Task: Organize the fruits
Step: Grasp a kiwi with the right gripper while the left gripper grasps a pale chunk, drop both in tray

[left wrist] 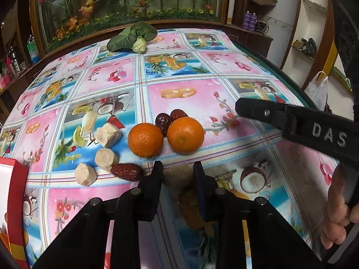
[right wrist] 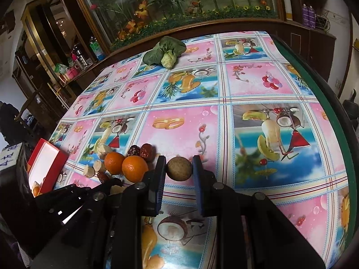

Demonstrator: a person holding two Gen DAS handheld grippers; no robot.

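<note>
Left wrist view: nearest, the left gripper (left wrist: 178, 168) points steeply down at the table, its fingers drawn in on a tan lump (left wrist: 178, 176) that fills the gap between the pads and sits low over the cloth (left wrist: 193, 71). At the right edge a hand (left wrist: 336, 215) wraps the handle of the right gripper (left wrist: 241, 108), which reaches in from the right and hangs above the cloth, well apart from the pile; what it carries is hidden here.

At the near left edge lies a red box (left wrist: 13, 179) with a white inside. From the right wrist, something orange (right wrist: 36, 190) lies in its near corner; the rest of the inside is cut off.

Just beyond the left fingers lies a date (left wrist: 126, 171), touching the middle of three pale chunks (left wrist: 106, 158) that run in a line toward the box. Next come two oranges (left wrist: 145, 139), side by side and just apart, with two more dates (left wrist: 163, 121) tucked behind them, one touching the right orange (left wrist: 185, 134).

Right wrist view: the right gripper pinches a round brown fruit (right wrist: 179, 169) between its pads, clear of the cloth and just right of the pile. It tilts downward, and the left gripper shows below it to the left.

Far across the table, near the back edge, lies a leafy green (left wrist: 132, 37), alone. Behind it a glass-fronted cabinet (left wrist: 125, 0) holds flowers.
</note>
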